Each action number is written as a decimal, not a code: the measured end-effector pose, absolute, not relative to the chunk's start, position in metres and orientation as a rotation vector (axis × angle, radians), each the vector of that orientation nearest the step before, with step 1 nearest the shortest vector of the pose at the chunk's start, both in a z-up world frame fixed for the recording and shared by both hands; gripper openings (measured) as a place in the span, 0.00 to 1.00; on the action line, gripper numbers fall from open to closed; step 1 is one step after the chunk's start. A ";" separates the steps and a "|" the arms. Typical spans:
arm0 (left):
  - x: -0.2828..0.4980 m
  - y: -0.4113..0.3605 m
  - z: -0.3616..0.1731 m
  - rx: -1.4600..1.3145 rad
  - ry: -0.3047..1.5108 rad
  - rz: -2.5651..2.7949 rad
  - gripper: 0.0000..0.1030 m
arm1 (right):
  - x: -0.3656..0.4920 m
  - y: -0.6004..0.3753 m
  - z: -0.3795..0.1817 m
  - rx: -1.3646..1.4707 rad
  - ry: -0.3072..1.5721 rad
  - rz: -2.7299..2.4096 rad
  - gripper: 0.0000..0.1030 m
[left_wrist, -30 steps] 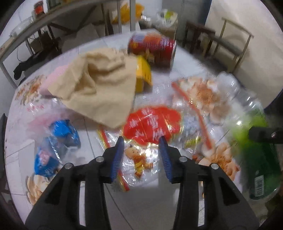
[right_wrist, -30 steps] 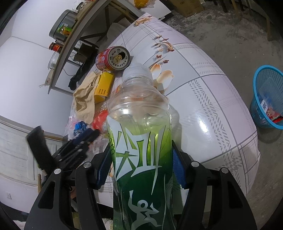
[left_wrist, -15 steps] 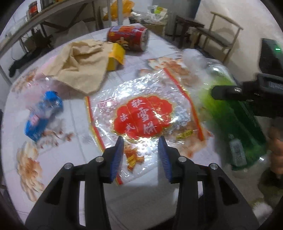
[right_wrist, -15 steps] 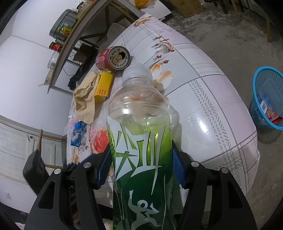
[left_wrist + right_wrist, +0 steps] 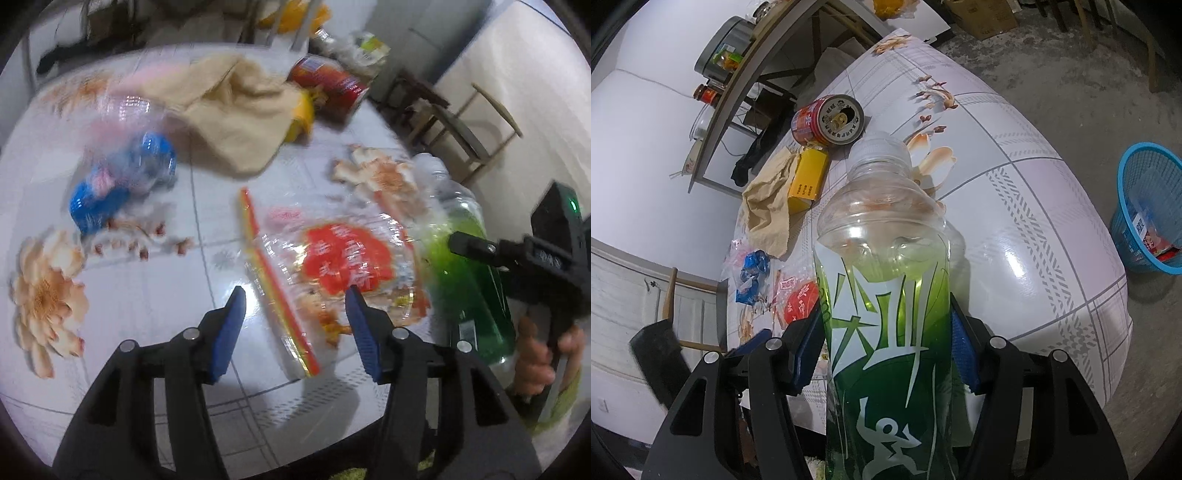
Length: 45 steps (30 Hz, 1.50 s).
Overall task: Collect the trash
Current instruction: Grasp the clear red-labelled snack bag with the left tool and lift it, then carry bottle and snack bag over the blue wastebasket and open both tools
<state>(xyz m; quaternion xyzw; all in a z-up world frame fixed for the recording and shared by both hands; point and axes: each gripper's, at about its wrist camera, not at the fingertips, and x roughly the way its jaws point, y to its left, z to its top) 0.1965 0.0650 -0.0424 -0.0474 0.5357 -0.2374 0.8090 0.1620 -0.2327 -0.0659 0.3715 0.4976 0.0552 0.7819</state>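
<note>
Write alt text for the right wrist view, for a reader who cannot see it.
The right gripper is shut on a green plastic bottle with a white cap, held over a round floral table. Behind it lie a red can on its side, a yellow box, a tan cloth and wrappers; a blue basket stands on the floor, right.

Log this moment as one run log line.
left tongs: open, over snack wrapper | right tongs: shut on green bottle | blue basket: on floor
</note>
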 end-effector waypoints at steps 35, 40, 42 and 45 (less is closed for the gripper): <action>0.205 0.026 -0.045 -0.384 1.166 -0.803 0.18 | 0.166 -0.220 -0.064 0.749 1.087 0.120 0.56; 0.200 0.021 -0.041 -0.302 1.119 -0.790 0.10 | 0.166 -0.220 -0.064 0.750 1.087 0.120 0.56; 0.198 0.020 -0.039 -0.274 1.103 -0.785 0.09 | 0.165 -0.220 -0.064 0.750 1.089 0.121 0.56; 0.195 0.021 -0.034 -0.257 1.082 -0.785 0.08 | 0.165 -0.220 -0.063 0.754 1.095 0.124 0.56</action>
